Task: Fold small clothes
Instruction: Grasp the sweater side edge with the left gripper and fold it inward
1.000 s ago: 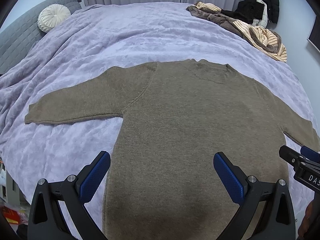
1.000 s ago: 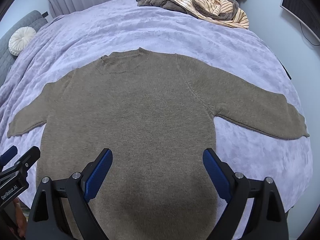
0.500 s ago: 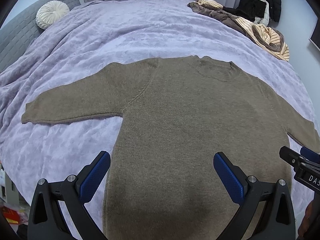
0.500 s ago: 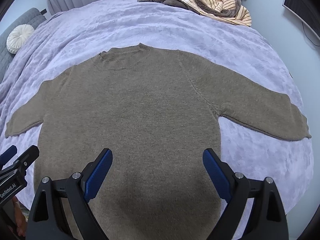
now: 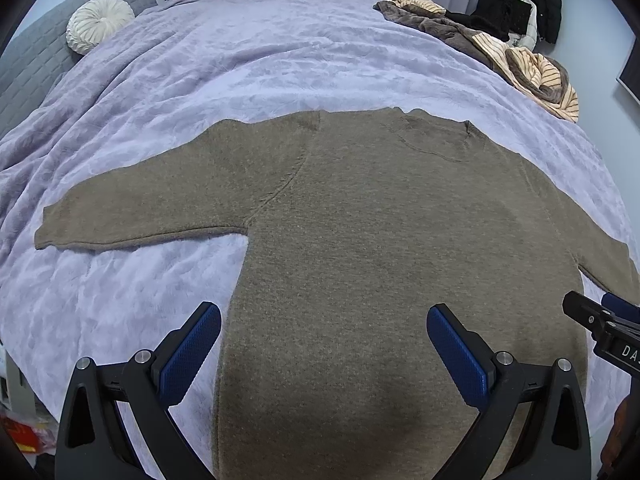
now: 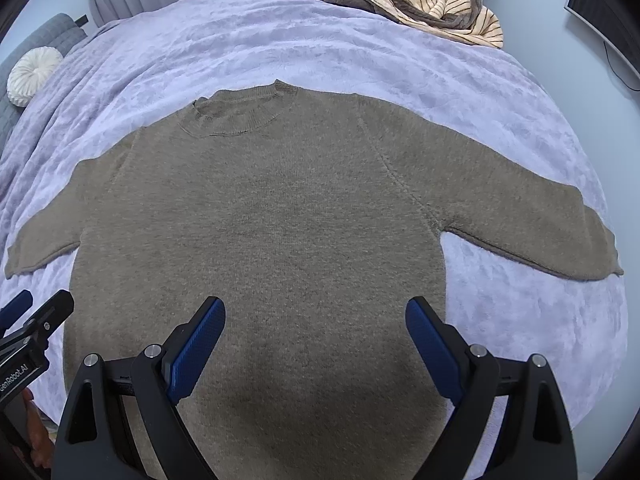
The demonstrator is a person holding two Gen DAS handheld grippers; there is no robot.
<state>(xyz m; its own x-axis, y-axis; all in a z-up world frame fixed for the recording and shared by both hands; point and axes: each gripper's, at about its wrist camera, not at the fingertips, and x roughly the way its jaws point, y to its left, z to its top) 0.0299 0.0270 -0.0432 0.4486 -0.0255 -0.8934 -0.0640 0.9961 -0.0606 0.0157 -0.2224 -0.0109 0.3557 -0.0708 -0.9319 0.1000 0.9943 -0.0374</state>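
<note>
A brown knit sweater [image 5: 380, 240] lies flat on the lilac bedspread [image 5: 260, 72], collar away from me, both sleeves spread out to the sides. It also shows in the right wrist view [image 6: 280, 220]. My left gripper [image 5: 324, 340] is open and empty above the sweater's lower left part. My right gripper [image 6: 316, 332] is open and empty above the lower right part. Each gripper's tip shows at the edge of the other's view. The sweater's bottom hem is hidden below the frames.
A pile of brown and striped clothes [image 5: 520, 60] lies at the far right of the bed and shows in the right wrist view [image 6: 420, 4]. A round white cushion [image 5: 100, 24] sits by the grey headboard [image 5: 32, 60]. Dark jackets [image 5: 532, 0] hang at the far wall.
Both grippers stay open while the views shift slightly; the sweater sits a little lower and nearer in both views. The sweater itself has not moved.
</note>
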